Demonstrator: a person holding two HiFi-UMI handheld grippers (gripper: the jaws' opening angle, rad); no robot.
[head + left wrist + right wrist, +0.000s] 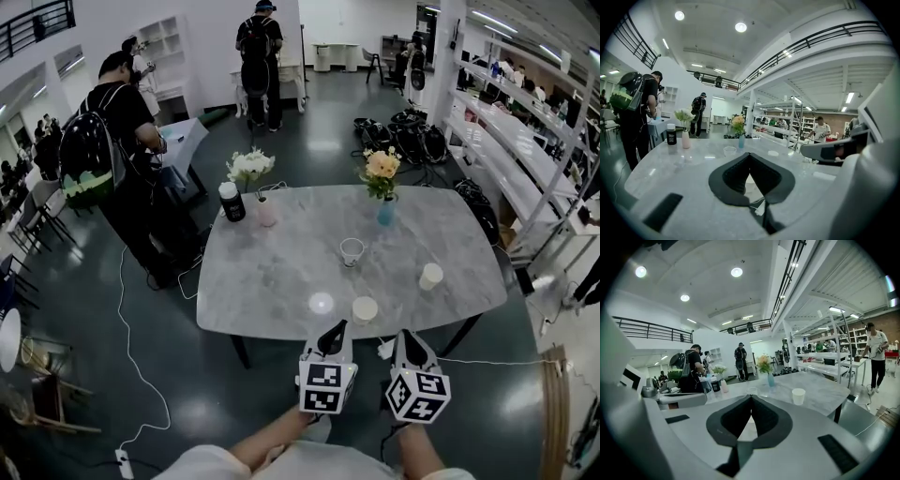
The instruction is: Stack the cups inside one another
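Note:
Several cups stand apart on the grey marble table (281, 272): a clear cup (352, 251) near the middle, a white paper cup (430, 277) to the right, and two pale cups (321, 304) (365, 309) near the front edge. My left gripper (335, 328) and right gripper (407, 336) hover side by side just short of that front edge, both shut and holding nothing. In the left gripper view the jaws (750, 154) meet, with the clear cup (729, 151) beyond them. The right gripper view shows its jaws (751, 396) closed, and the white cup (798, 396) stands off to the right.
Two flower vases (265, 210) (385, 212) and a black bottle (231, 202) stand along the table's far side. A person with a backpack (112, 159) stands left of the table, others farther back. A white cable (141, 375) trails on the floor; shelving (525, 141) runs along the right.

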